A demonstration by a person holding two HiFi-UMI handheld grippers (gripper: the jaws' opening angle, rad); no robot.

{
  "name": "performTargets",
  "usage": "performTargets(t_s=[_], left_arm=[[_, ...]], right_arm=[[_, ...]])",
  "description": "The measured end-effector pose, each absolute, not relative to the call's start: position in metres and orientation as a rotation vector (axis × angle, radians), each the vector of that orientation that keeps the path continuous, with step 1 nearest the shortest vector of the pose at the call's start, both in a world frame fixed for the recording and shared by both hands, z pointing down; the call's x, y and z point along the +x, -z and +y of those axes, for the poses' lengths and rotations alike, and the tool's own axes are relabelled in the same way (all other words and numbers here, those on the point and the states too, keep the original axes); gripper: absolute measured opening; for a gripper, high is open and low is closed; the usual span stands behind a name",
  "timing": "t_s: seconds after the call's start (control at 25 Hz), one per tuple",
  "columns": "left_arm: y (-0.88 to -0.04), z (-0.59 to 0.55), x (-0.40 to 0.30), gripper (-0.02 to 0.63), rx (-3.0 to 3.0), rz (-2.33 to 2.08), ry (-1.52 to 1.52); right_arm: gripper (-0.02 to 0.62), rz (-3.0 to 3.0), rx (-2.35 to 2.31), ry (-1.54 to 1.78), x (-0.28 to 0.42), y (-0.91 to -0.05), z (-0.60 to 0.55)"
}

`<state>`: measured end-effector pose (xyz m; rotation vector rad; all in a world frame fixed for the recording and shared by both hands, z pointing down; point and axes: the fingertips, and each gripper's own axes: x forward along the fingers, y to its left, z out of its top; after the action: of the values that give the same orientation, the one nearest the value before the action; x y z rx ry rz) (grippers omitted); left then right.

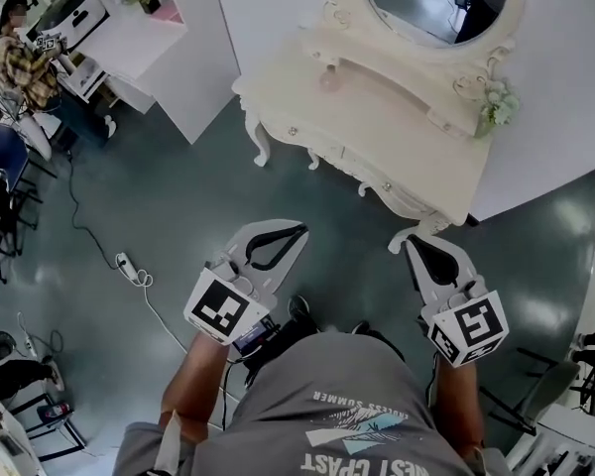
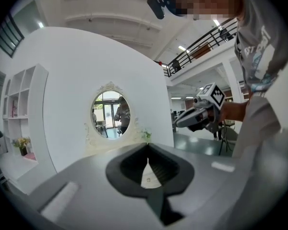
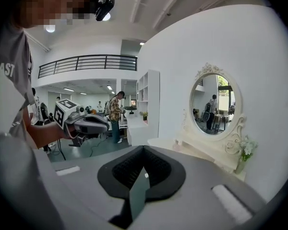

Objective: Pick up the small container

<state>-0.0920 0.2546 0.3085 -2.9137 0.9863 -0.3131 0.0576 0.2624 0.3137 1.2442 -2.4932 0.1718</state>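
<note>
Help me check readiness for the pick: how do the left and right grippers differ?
From above, the left gripper shows over floor, short of the dressing table; the right gripper has its tip at the table's front foot. The left gripper's view faces the oval mirror nearly head-on; the right gripper's has it off to the right. Both pairs of tongs are shut and empty.

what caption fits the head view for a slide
Left hand-held gripper and right hand-held gripper, both shut, face a vanity.

The cream tabletop (image 1: 377, 117) carries a small container (image 1: 327, 78) near one end and flowers (image 1: 496, 107) at the other
</note>
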Motion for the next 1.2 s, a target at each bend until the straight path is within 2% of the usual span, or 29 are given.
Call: performTargets(t_s=[0.36,0.72,1.2], left_arm=[[-0.317,0.232,-0.131,0.003,-2.956,0.985,0.246],[-0.321,0.203,-0.170,0.003,-2.913,1.168,0.233],[-0.322,0.146,-0.163,0.003,-2.825,1.424,0.331]], right_arm=[[0.002,-2.440,1.213,-0.151,0.015,-0.311,0.238],[0.002,-2.490,1.070,-0.100,-0.024,-0.312,0.187],[0.002,-2.603,0.842,-0.103,-0.024,-0.324,0.099]])
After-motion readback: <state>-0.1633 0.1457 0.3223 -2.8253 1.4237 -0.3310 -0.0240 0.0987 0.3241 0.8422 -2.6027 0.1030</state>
